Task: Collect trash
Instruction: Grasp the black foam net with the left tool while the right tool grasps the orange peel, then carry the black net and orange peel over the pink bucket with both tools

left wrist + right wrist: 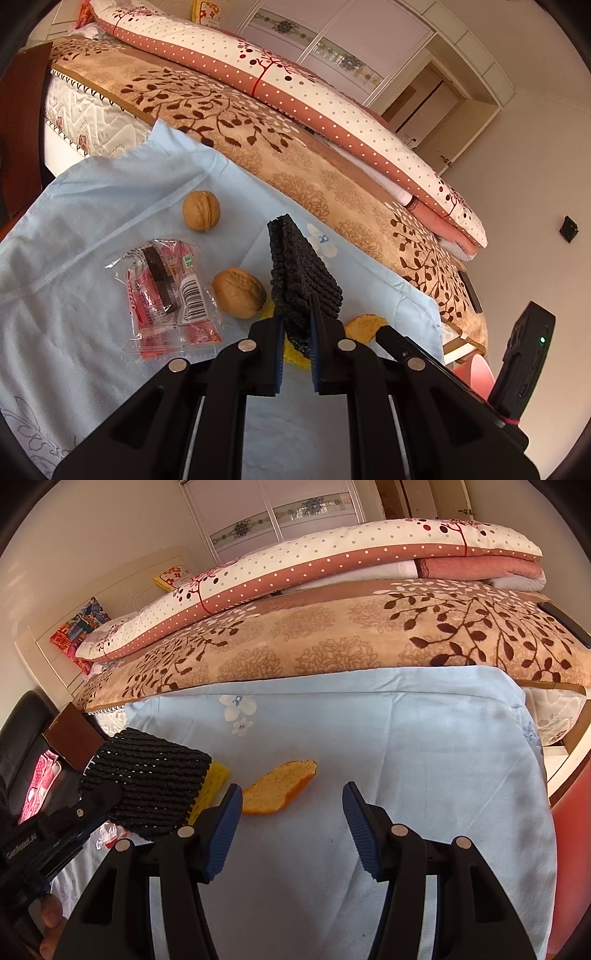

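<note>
Right half of pale blue floral cloth point(424, 760): bare, open to approach.
Centre: curled orange peel piece point(280, 788) lying alone, clear cloth beyond it.
Left side: crowded; two brown walnuts point(201, 210) point(238, 293), clear red-printed snack wrapper point(166, 295), black ribbed sponge pad point(147, 782) over yellow sponge point(214, 782).
Far edge: blocked by bed under beige leaf-patterned blanket point(332, 646).

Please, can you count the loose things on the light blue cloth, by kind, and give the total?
Walnuts: 2
Snack wrapper: 1
Orange peel: 1
Sponge, black and yellow, gripped by the left tool: 1
Total: 5
</note>
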Demonstrator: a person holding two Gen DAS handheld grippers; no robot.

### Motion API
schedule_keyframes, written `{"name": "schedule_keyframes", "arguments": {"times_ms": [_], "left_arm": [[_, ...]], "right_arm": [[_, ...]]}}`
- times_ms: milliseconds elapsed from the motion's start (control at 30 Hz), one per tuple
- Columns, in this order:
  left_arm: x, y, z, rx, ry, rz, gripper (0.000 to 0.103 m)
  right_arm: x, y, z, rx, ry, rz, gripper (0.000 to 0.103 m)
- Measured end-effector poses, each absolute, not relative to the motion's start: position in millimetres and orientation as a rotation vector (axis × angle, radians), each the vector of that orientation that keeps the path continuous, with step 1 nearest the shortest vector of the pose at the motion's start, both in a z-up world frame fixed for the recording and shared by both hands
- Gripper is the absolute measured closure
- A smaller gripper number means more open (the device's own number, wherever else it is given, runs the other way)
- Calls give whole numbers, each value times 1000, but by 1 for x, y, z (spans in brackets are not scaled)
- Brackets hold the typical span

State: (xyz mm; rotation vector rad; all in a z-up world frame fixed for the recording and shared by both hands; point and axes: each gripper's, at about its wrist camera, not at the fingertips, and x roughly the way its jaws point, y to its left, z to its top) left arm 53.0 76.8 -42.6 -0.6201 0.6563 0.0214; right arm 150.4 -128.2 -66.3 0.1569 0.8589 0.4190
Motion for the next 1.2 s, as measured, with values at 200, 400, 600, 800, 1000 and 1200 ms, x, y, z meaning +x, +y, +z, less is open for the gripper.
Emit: {"name": "schedule_keyframes", "arguments": {"times_ms": [200, 400, 600, 800, 1000, 1200], "left_arm": [[43, 73, -35, -571, 629, 3, 92], [36, 73, -34, -557, 632, -2, 92], [29, 70, -29, -538, 638, -11, 92], [17, 57, -20, -492, 630, -34, 92], [7, 37, -11, -447, 627, -73, 92], [-4, 11, -5, -392, 625, -112, 92]], "right_arm": [[168, -116, -77, 138, 904, 377, 65], [168, -117, -79, 145, 915, 367, 95], [147, -133, -64, 163, 882, 367, 98], [115, -157, -45, 160, 837, 352, 98], [75, -178, -27, 126, 778, 324, 98], [41, -200, -12, 126, 724, 305, 98]]}}
